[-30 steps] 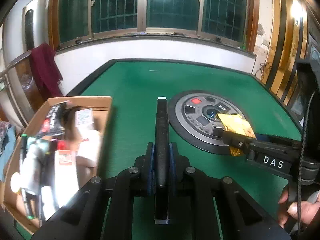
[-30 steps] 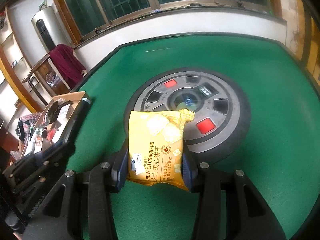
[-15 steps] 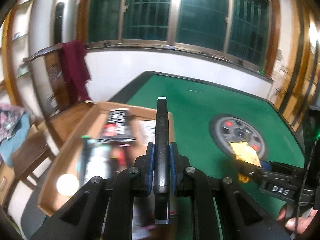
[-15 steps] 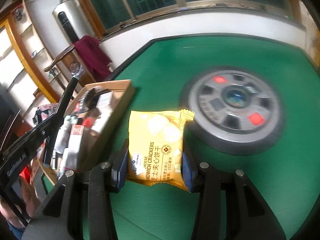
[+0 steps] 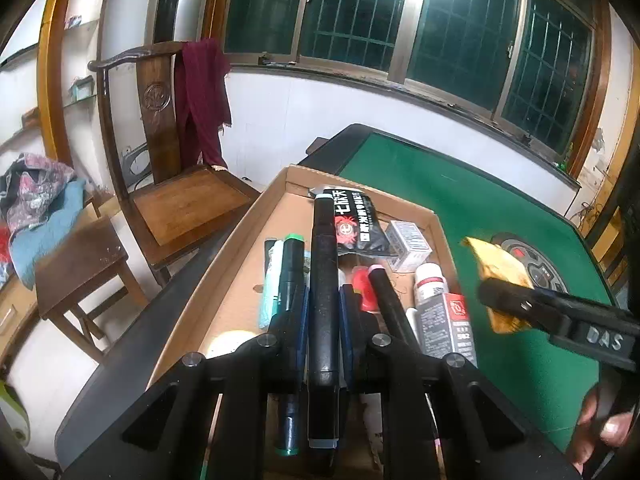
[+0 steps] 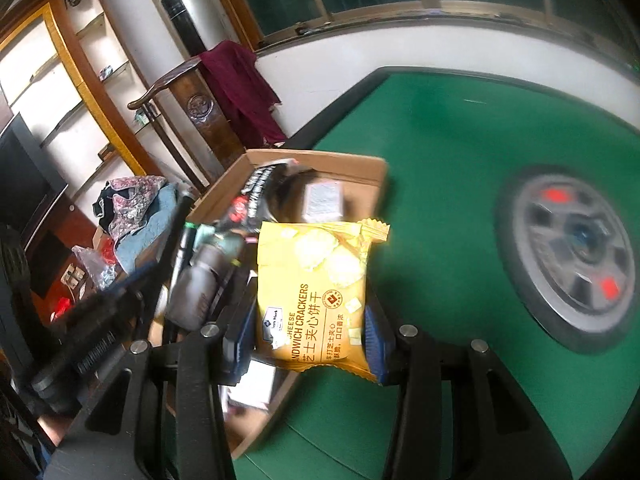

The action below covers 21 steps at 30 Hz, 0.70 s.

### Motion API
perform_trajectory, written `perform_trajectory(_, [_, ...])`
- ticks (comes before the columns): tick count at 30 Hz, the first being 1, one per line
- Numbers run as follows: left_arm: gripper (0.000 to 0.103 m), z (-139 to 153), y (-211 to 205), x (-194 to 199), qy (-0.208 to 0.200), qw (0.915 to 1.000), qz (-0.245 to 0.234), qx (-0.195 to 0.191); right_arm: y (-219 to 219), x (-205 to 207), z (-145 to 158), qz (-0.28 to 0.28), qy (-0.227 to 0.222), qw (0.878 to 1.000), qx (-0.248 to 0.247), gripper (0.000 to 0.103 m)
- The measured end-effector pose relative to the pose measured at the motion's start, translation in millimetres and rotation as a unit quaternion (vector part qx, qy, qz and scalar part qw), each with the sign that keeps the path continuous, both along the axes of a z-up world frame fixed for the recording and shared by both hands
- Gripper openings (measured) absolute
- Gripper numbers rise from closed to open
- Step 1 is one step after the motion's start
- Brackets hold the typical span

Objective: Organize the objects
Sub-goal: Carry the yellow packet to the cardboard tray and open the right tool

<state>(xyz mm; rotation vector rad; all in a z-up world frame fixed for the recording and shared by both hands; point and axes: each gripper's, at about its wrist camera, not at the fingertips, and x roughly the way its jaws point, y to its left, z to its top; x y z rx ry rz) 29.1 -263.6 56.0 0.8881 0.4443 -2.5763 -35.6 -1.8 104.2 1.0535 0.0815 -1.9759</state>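
Both grippers have swung away from the round console (image 6: pixel 576 276) in the green table (image 5: pixel 460 192) and now hang over the cardboard box (image 5: pixel 224 280) at the table's edge. Above the box's clutter of tubes and packets, the left gripper (image 5: pixel 323 280) is clamped on a black marker (image 5: pixel 323 300) lying along its fingers. Over the box's table-side wall, the right gripper (image 6: pixel 312 320) squeezes a yellow cracker packet (image 6: pixel 316 292) between its pads.
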Motion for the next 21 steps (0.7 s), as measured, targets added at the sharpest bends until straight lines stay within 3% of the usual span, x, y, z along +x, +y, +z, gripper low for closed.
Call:
perform_trajectory(9, [0.012, -8.6, -4.2, -2.7, -0.005, 0.9998, -0.009, 0.015, -48.0, -11.1, -6.0, 0.002, -0.001, 1.000, 0.024, 0.043])
perform_trajectory(21, [0.012, -6.9, 11.3, 3.0, -0.009, 0.9997, -0.018, -0.012, -81.9, -19.8, -29.2, 0.001, -0.010, 0.998, 0.062, 0.044])
